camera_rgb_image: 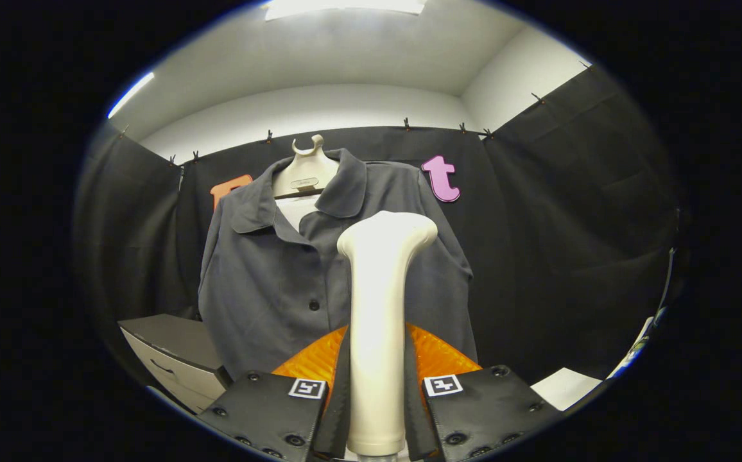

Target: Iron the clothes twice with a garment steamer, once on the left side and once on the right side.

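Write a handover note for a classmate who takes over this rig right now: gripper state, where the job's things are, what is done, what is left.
Gripper: shut on the garment steamer, both fingers pressing its handle, which stands upright between them.
Steamer head: in front of the grey shirt, near the button line; whether it touches the cloth cannot be told.
Shirt: hangs on a hanger against the booth wall, buttoned.
Done: steamer picked up and brought to the shirt.
Left: which passes are done cannot be judged from here; the task needs one pass on the left side and one on the right.
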The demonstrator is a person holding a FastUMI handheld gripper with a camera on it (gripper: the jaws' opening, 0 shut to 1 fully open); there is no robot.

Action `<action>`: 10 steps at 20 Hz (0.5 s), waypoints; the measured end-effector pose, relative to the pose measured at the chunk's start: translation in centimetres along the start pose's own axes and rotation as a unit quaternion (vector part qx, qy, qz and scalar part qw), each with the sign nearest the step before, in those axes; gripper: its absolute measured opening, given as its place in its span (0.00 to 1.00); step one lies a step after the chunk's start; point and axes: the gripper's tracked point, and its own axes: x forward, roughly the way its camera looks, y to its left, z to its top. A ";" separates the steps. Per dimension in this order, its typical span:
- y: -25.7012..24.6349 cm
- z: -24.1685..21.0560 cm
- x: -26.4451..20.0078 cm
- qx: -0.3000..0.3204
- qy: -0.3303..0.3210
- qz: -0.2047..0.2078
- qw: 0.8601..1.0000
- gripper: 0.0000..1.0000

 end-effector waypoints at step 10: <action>-1.4 -1.7 1.6 0.005 0.015 -0.004 1.000 0.42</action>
